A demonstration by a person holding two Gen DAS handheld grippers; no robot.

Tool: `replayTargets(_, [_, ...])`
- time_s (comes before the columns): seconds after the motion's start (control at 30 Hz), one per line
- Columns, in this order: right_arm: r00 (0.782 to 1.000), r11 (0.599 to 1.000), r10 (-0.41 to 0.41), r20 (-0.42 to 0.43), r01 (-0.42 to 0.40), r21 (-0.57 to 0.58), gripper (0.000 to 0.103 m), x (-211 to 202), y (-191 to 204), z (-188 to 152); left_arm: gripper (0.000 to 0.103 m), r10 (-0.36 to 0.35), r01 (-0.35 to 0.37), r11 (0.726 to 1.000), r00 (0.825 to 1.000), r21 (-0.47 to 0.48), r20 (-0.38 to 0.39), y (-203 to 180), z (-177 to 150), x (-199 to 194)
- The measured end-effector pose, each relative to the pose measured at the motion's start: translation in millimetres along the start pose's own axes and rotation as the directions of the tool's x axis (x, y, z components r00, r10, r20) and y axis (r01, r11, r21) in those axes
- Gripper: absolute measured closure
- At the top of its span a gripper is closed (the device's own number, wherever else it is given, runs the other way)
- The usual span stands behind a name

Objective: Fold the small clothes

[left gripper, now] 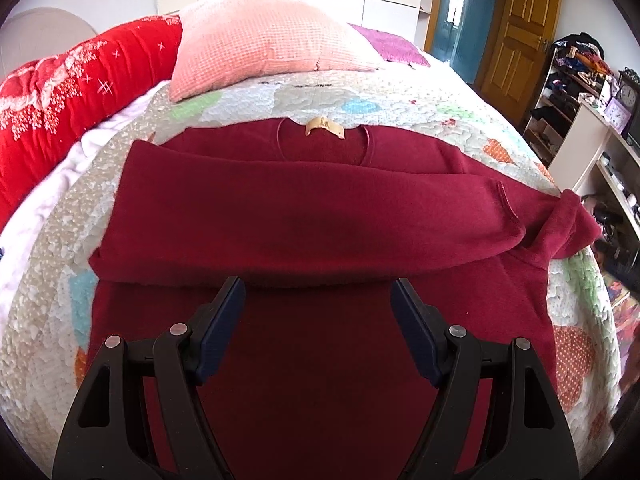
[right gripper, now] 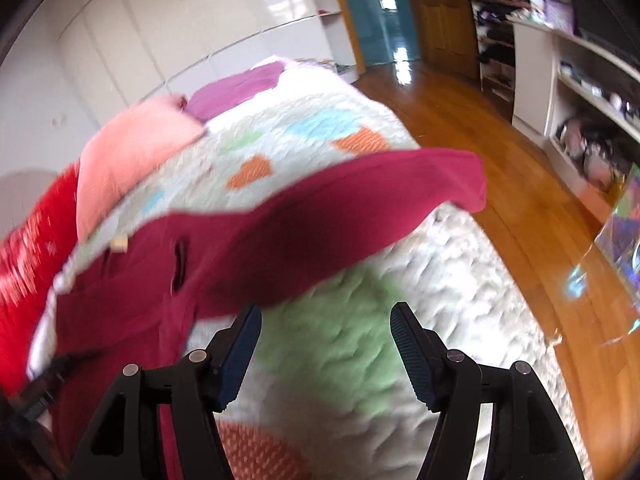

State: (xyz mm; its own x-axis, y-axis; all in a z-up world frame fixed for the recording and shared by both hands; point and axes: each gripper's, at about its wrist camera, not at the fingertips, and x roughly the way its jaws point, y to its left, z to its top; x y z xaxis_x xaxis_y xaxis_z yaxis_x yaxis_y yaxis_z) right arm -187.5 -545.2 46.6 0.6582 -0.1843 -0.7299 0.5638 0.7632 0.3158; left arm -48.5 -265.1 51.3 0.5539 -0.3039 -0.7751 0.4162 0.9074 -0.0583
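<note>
While the maroon sweater (left gripper: 312, 216) is spread flat on the quilt (left gripper: 52, 280) of the bed, its neck with the tan label (left gripper: 323, 127) is turned toward the pink pillow (left gripper: 272, 40). One sleeve is laid across the chest from side to side, and its cuff end (left gripper: 572, 224) is bunched at the right edge of the body. The left hand-held gripper (left gripper: 318, 300) is held just above the lower part of the sweater, its jaws well apart and nothing between them.

In the right wrist view, which is blurred, the right hand-held gripper (right gripper: 326, 328) is seen over a green patch (right gripper: 344, 344) of the quilt, beside the sweater. Its jaws are apart and empty. A sleeve (right gripper: 360, 216) of the sweater is seen beyond the fingertips, stretched toward the edge of the bed; whether it lies on the quilt or is lifted cannot be told. A red blanket (left gripper: 60, 92) is rolled along the far left side of the bed, and the wooden floor (right gripper: 500, 160) is seen at the right.
</note>
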Motion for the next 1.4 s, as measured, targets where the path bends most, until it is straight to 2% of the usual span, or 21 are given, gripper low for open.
replayTargets(0.13, [0.998,0.992,0.058,0.029,-0.061,0.111,0.038,3,-15,38,0.027,-0.003,0.003,1.000,1.000,0.010,-0.007,-3,-1,3])
replayTargets(0.27, [0.996,0.983,0.071,-0.044,-0.063,0.174,0.038,38,-12,70,0.027,0.002,-0.002,1.000,1.000,0.019,-0.008,-3,-1,4])
replayTargets(0.37, [0.992,0.978,0.080,-0.097,-0.060,0.201,0.040,66,-13,78,0.027,-0.003,0.004,1.000,1.000,0.009,-0.016,-1,0,6])
replayTargets(0.4, [0.993,0.981,0.073,-0.093,-0.055,0.189,0.055,70,-13,78,0.027,-0.007,0.007,1.000,1.000,0.008,-0.021,-1,0,7])
replayTargets(0.43, [0.995,0.987,0.048,-0.082,-0.035,0.159,0.079,72,-10,78,0.027,-0.007,0.007,1.000,1.000,0.010,-0.023,-1,0,8])
replayTargets(0.47, [0.997,0.992,0.022,-0.073,-0.013,0.122,0.088,69,-8,77,0.027,-0.006,0.007,1.000,1.000,0.012,-0.023,0,0,8])
replayTargets(0.5, [0.997,0.993,0.041,-0.060,-0.033,0.115,0.095,63,-11,74,0.027,-0.005,0.005,1.000,1.000,0.013,-0.023,0,0,8])
replayTargets(0.53, [0.997,0.991,0.061,-0.045,-0.055,0.121,0.096,54,-16,72,0.027,-0.007,0.007,1.000,1.000,0.012,-0.023,2,0,8])
replayTargets(0.67, [0.996,0.993,0.085,0.022,-0.086,0.084,0.096,1,-36,39,0.027,-0.017,0.017,1.000,1.000,-0.010,-0.024,5,1,10])
replayTargets(0.73, [0.994,0.990,0.106,-0.020,-0.104,0.090,0.096,-5,-49,18,0.027,-0.031,0.030,0.999,0.999,-0.023,-0.027,5,1,9])
replayTargets(0.8, [0.990,0.983,0.124,-0.063,-0.114,0.146,0.096,-4,-69,1,0.027,-0.036,0.035,0.999,0.999,-0.021,-0.023,4,0,6])
replayTargets(0.9, [0.996,0.973,0.066,-0.056,-0.052,0.225,0.091,-4,-99,-6,0.027,-0.024,0.024,1.000,1.000,0.007,-0.017,-1,-2,3])
replayTargets(0.97, [0.999,0.956,0.039,-0.027,-0.029,0.292,0.073,-7,-118,-4,0.027,-0.015,0.015,1.000,1.000,0.015,-0.014,-1,-2,2])
replayTargets(1.0, [0.999,0.946,0.037,-0.016,-0.030,0.324,0.058,-6,-126,-1,0.027,-0.014,0.014,1.000,1.000,0.011,-0.016,-1,-2,3])
replayTargets(1.03, [0.999,0.938,0.042,-0.004,-0.038,0.345,0.054,-5,-129,2,0.027,-0.017,0.017,1.000,1.000,0.004,-0.019,0,-2,3])
replayTargets(1.23, [0.995,0.893,0.075,0.068,-0.098,0.439,0.054,2,-137,39,0.027,-0.006,0.006,1.000,1.000,0.018,-0.027,-2,-2,5])
replayTargets(1.33, [0.994,0.878,0.096,0.053,-0.110,0.466,0.054,23,-134,65,0.027,0.005,-0.005,1.000,1.000,0.029,-0.021,-3,-1,4])
replayTargets(1.4, [0.996,0.871,0.093,0.016,-0.089,0.483,0.053,45,-133,80,0.027,0.006,-0.005,1.000,1.000,0.030,-0.022,-3,-1,3])
